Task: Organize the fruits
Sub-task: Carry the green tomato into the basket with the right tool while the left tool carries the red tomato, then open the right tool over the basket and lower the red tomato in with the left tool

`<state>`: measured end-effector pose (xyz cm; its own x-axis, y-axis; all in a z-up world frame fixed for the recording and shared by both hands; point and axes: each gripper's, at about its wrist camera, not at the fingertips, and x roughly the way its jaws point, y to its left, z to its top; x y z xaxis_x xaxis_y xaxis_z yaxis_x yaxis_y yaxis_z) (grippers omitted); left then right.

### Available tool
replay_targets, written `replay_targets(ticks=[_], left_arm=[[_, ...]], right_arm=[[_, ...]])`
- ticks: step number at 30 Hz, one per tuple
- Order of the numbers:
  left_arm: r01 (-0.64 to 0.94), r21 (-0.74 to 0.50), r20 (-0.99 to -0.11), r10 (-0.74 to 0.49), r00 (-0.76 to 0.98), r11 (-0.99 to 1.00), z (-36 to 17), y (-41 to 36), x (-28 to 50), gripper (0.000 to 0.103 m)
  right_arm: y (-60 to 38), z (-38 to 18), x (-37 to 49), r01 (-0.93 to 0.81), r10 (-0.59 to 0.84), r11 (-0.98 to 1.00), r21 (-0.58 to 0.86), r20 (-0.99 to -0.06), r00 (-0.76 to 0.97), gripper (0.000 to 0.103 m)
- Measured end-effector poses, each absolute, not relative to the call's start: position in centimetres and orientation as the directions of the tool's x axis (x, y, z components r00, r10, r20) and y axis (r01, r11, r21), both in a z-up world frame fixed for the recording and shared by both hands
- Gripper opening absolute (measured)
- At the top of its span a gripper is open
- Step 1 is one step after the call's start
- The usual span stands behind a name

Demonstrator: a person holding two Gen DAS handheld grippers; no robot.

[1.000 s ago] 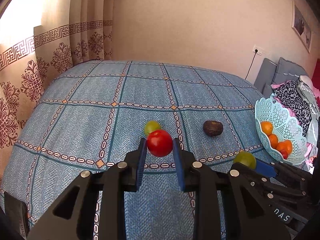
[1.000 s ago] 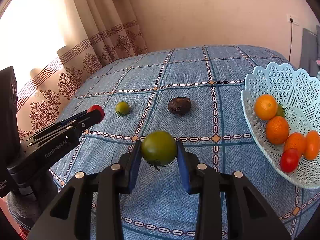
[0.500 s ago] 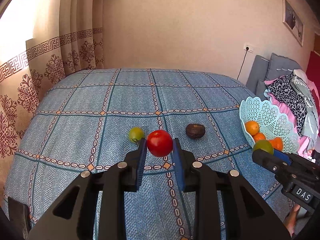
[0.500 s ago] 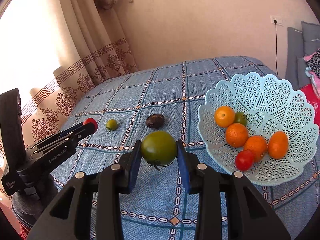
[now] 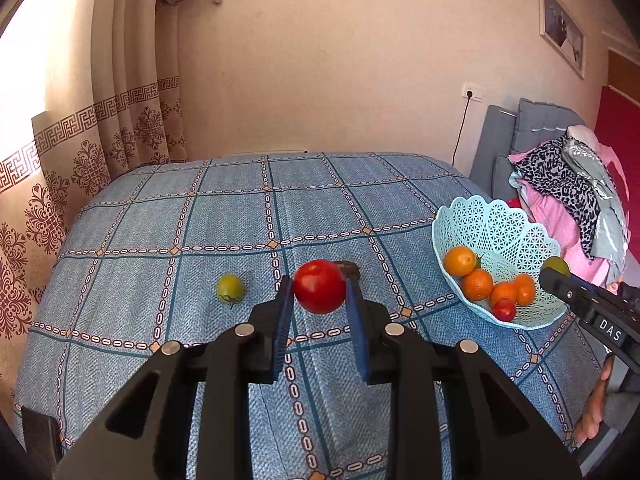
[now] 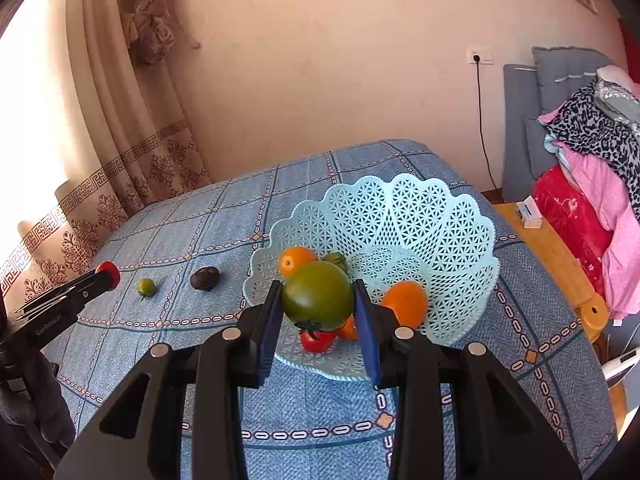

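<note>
My left gripper (image 5: pixel 319 294) is shut on a red tomato (image 5: pixel 319 286), held above the blue checked tablecloth (image 5: pixel 224 232). My right gripper (image 6: pixel 318 300) is shut on a dark green tomato (image 6: pixel 317 295), just in front of the pale blue lattice basket (image 6: pixel 404 216). The basket (image 5: pixel 492 224) holds oranges (image 5: pixel 460 261) and a small red tomato (image 5: pixel 504 310). A small green tomato (image 5: pixel 230 287) and a dark brown fruit (image 6: pixel 204 278) lie on the cloth. The brown fruit is mostly hidden behind the red tomato in the left wrist view.
A patterned curtain (image 5: pixel 80 140) hangs along the table's left side. Piled clothes and grey cushions (image 6: pixel 592 128) sit to the right, with a wooden surface (image 6: pixel 556 256) beside the table. A wall socket with a cable (image 6: pixel 478 56) is behind.
Both grippers have risen and swung right. The right gripper carried the green tomato up to the basket's near rim. The left still holds the red tomato over the cloth.
</note>
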<state>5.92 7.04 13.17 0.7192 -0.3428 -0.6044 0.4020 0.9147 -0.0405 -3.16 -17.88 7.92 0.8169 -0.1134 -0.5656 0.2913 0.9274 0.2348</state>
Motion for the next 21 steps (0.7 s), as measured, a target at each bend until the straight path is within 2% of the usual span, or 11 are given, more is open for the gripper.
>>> replay_targets(ticks=[8, 11, 13, 21], left_arm=[[0.443, -0.023, -0.604, -0.366, 0.708, 0.896, 13.4, 4.6, 5.2, 0.027], [0.457, -0.020, -0.606, -0.374, 0.702, 0.889, 13.4, 3.7, 4.9, 0.027], [0.466, -0.018, -0.608, -0.380, 0.697, 0.885, 13.3, 3.2, 4.8, 0.027], [0.508, -0.013, -0.614, -0.408, 0.676, 0.861, 13.0, 1.3, 4.5, 0.027]], right_arm=[[-20.1, 6.4, -3.6, 0.346, -0.151, 0.909, 0.230, -0.594, 0.790, 0.036], [-20.1, 6.2, -3.6, 0.347, -0.158, 0.911, 0.223, -0.589, 0.793, 0.037], [-20.2, 6.2, -3.7, 0.348, -0.157, 0.909, 0.231, -0.582, 0.798, 0.044], [-21.0, 6.3, -4.3, 0.369, -0.181, 0.896, 0.246, -0.558, 0.810, 0.044]])
